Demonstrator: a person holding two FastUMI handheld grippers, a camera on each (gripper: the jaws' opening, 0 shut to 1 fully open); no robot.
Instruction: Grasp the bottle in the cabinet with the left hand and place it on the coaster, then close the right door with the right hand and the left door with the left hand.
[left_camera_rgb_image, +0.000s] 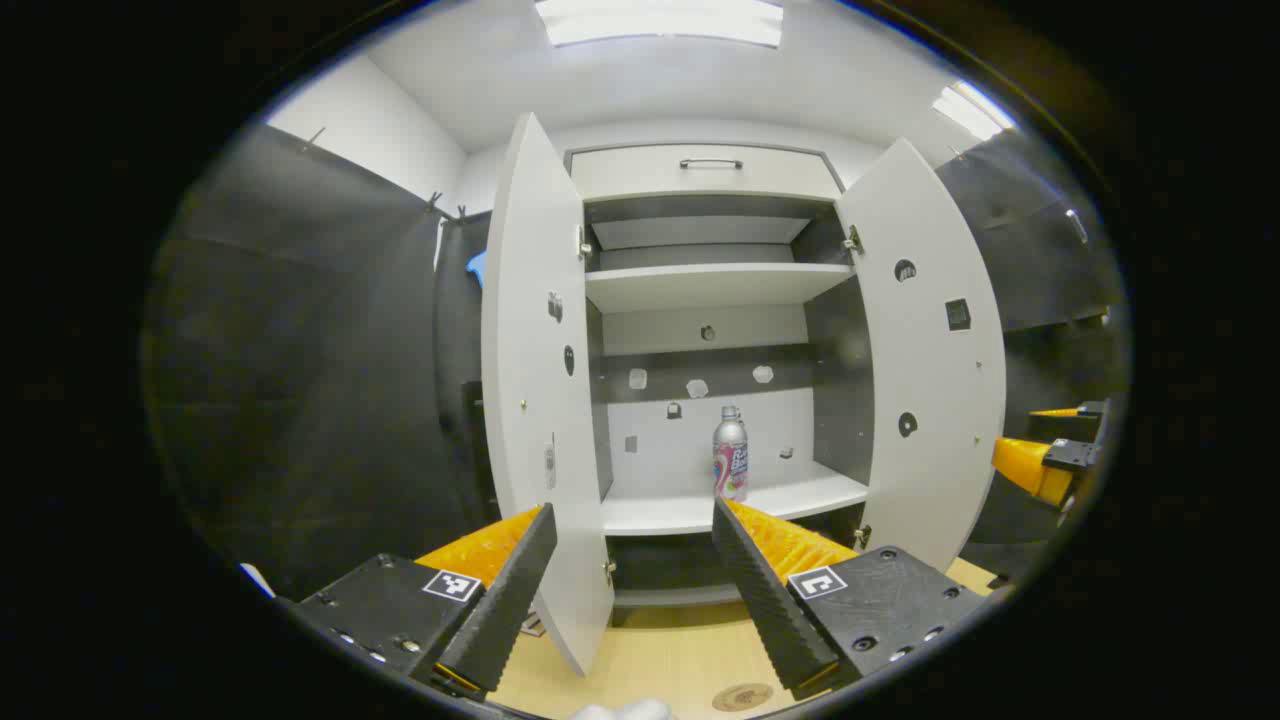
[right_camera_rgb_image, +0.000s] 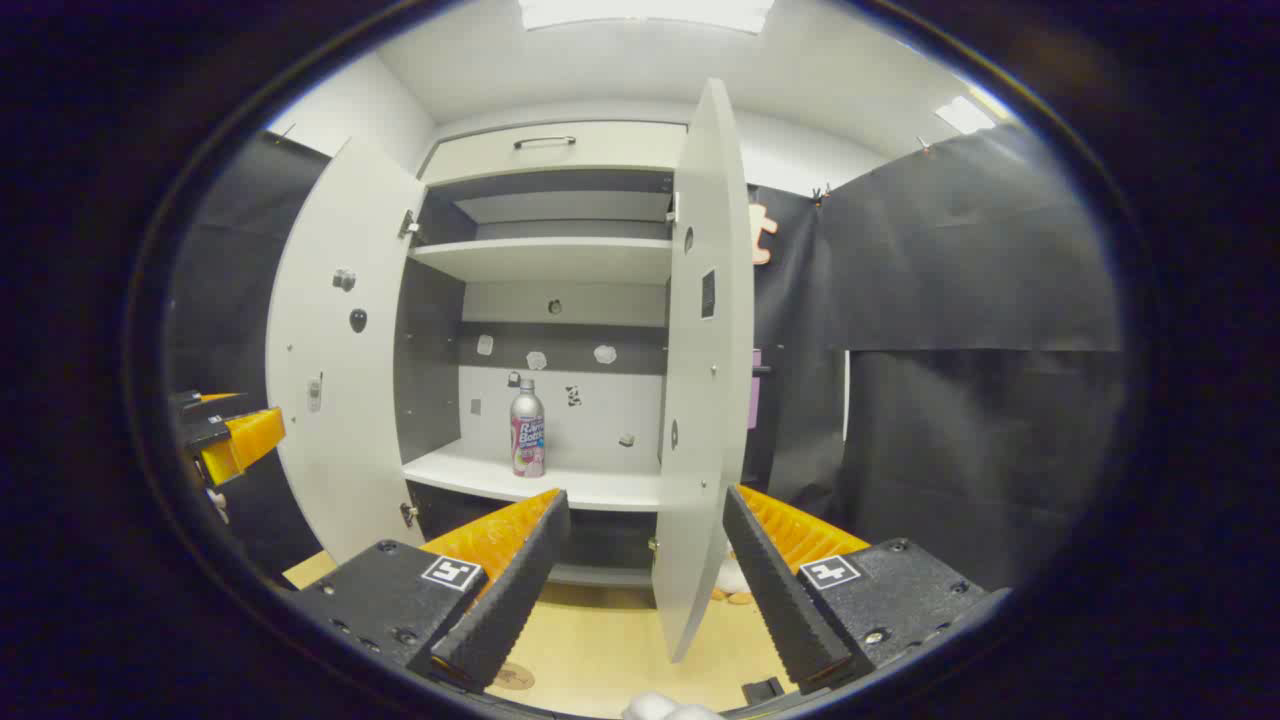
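Observation:
A silver bottle (left_camera_rgb_image: 731, 455) with a pink label stands upright on the lower shelf (left_camera_rgb_image: 690, 510) of the open white cabinet. Its left door (left_camera_rgb_image: 540, 380) and right door (left_camera_rgb_image: 935, 370) both swing wide toward me. My left gripper (left_camera_rgb_image: 632, 515) is open in front of the cabinet, well short of the bottle, nothing between its fingers. A round brown coaster (left_camera_rgb_image: 741, 696) lies on the wooden table below. In the right gripper view, my right gripper (right_camera_rgb_image: 645, 500) is open near the right door's (right_camera_rgb_image: 705, 350) edge, with the bottle (right_camera_rgb_image: 527, 432) and coaster (right_camera_rgb_image: 513, 676) visible.
A closed drawer (left_camera_rgb_image: 705, 170) with a metal handle tops the cabinet, above an upper shelf (left_camera_rgb_image: 710, 285). Black cloth walls flank both sides. The other gripper shows at the frame edge (left_camera_rgb_image: 1040, 465), (right_camera_rgb_image: 225, 440). A small pale object (right_camera_rgb_image: 735, 580) lies behind the right door.

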